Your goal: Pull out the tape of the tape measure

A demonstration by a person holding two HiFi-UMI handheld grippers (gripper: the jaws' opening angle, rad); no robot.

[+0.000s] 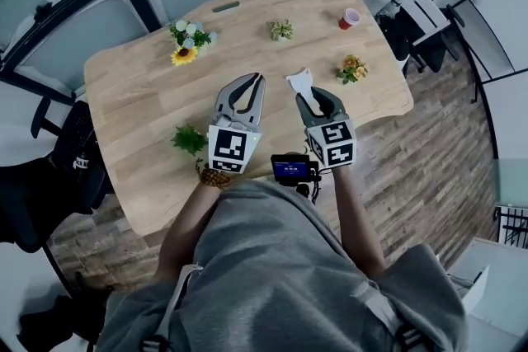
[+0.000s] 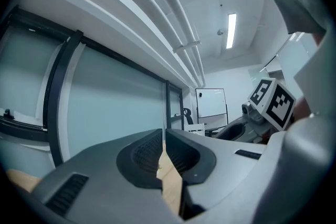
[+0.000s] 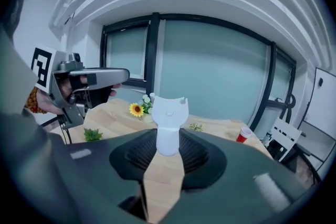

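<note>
My right gripper (image 3: 168, 150): clamped on the white tape measure (image 3: 168, 113). My left gripper (image 2: 163, 140): jaws pressed together, nothing between.

wear: grey shirt (image 1: 280, 260), pale shoulder straps (image 1: 176, 297) | left gripper (image 1: 256, 80), right gripper (image 1: 313, 100): grey, black-white marker cubes (image 1: 228, 148)

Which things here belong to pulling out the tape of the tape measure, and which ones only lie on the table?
For the job: white object, likely the tape measure, clamped in the right gripper; left gripper, shut and empty.

Lying about: sunflower bunch, small green plant, red cup, orange flowers, leafy sprig, all on the table.
</note>
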